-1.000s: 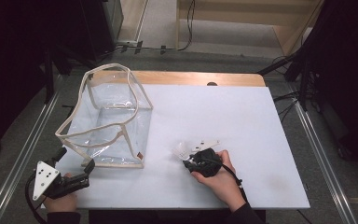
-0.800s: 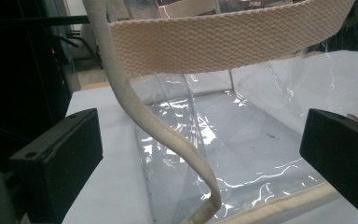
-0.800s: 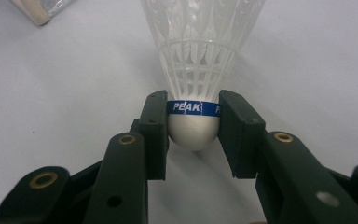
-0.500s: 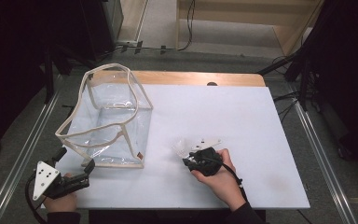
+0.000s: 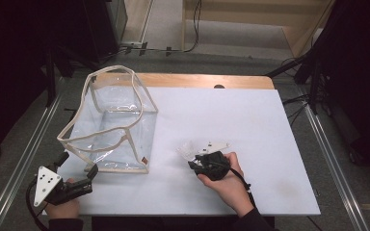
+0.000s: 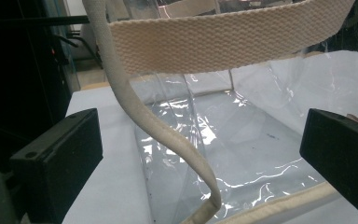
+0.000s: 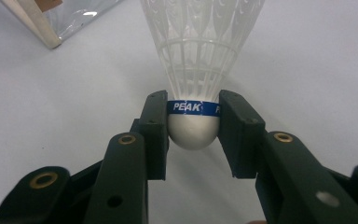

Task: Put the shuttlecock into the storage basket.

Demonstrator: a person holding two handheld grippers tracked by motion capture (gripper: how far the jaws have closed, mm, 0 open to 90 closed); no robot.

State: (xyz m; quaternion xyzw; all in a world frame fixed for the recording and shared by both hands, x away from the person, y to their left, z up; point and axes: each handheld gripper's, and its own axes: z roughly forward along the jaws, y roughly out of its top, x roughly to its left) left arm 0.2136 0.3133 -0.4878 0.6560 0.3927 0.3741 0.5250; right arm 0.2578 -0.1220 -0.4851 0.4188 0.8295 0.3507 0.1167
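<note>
Right gripper (image 7: 193,123): clamped on a shuttlecock (image 7: 198,60); the white rounded cork base is pinched between the two black pads, just at the blue band printed "PEAK".
Shuttlecock: held low over the white table top (image 5: 231,120), with its white plastic skirt pointed away from the gripper; in the high view it (image 5: 189,150) is seen just ahead of the right gripper (image 5: 198,161), towards the table's near middle, and whether the skirt touches the surface cannot be told.
Right hand (image 5: 226,180): wrapped around the body of the right gripper, with the forearm brought in from the bottom edge and a black cable trailed along the wrist.
Left gripper (image 5: 79,168): jaws spread wide, nothing pinched between them; it is held at the near left corner of the table, a grey three-cornered plate being carried on top.
Left gripper view: the two black jaws are seen far apart at either side, with the clear bag (image 6: 223,140) straight ahead and a cream webbing strap (image 6: 223,42) hung across the top.
Clear bag: a transparent plastic tote (image 5: 108,125) edged in cream webbing, stood upright and open-mouthed on the left half of the table, well apart from the shuttlecock.
Bag corner: a lower corner of the tote (image 7: 37,18) is caught at the upper left of the right gripper view.
Table top: white board laid over a wooden table, its wood edge shown along the far side.
</note>
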